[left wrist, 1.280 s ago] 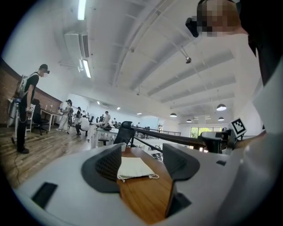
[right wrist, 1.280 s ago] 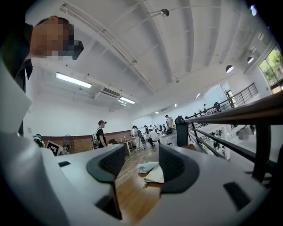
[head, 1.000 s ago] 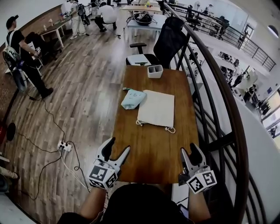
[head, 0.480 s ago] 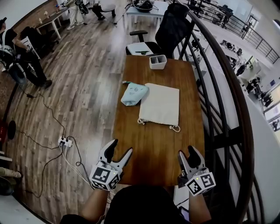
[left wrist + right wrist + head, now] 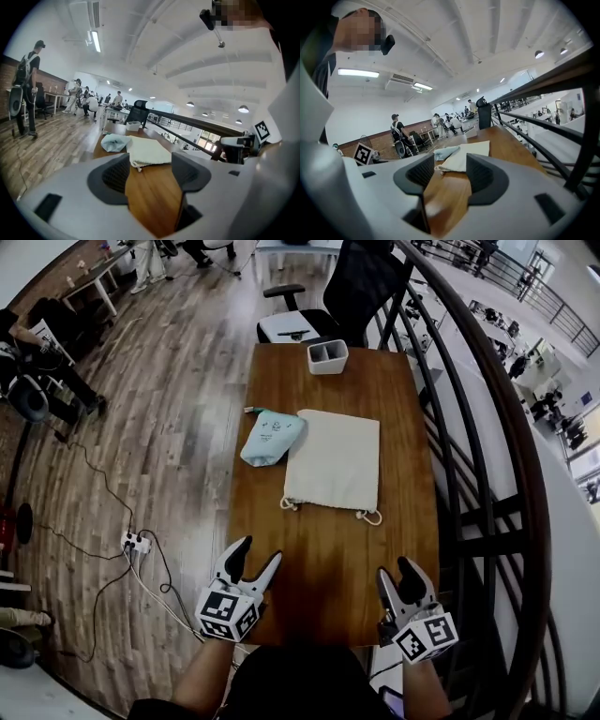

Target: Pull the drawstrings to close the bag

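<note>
Left gripper (image 5: 256,555) and right gripper (image 5: 397,572) hung open and empty, well short of the bag (image 5: 333,460), with a pouch (image 5: 269,436) just beside it and a tray (image 5: 327,356) beyond.

No lettering can be read; the light-blue pouch (image 5: 269,435) bears faint dark print, too small to make out.

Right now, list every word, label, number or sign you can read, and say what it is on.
No readable text anywhere.
Light-blue pouch: faint dark marks, too small to read.
Cream drawstring bag: no print visible.
Left gripper and right gripper: square markers on their cubes, patterns only, no letters.
</note>
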`<state>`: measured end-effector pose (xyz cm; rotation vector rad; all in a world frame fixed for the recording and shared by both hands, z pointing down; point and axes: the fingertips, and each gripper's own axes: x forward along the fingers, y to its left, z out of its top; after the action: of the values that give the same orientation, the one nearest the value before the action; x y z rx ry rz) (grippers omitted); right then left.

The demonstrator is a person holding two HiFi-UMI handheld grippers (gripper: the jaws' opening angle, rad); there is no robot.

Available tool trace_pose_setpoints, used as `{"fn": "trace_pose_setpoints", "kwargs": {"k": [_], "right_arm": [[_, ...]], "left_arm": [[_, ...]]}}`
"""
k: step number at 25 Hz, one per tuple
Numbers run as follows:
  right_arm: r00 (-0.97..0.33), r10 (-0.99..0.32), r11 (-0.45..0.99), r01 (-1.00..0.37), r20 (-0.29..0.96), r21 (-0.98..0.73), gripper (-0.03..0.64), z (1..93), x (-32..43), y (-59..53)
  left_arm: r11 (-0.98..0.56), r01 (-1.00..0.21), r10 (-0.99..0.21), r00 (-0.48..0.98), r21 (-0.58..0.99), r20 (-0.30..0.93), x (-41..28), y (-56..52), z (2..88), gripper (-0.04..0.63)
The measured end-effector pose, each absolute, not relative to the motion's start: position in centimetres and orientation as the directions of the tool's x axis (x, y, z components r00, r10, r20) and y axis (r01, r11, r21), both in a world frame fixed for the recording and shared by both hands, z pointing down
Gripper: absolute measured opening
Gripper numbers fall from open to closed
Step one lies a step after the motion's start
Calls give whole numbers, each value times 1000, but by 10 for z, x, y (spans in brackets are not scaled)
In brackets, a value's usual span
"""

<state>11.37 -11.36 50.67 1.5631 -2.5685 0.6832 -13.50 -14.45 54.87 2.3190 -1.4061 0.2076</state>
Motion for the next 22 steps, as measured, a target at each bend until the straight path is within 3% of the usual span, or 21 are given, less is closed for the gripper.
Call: {"fn": "trace_pose_setpoints", "kwargs": {"k": [22], "right_arm": [[-496,-754,345,-857,430,-384,199,575,133,-160]], "left_arm": [[-230,-905,-718,405,357,566,-107,-241,657,287]]}}
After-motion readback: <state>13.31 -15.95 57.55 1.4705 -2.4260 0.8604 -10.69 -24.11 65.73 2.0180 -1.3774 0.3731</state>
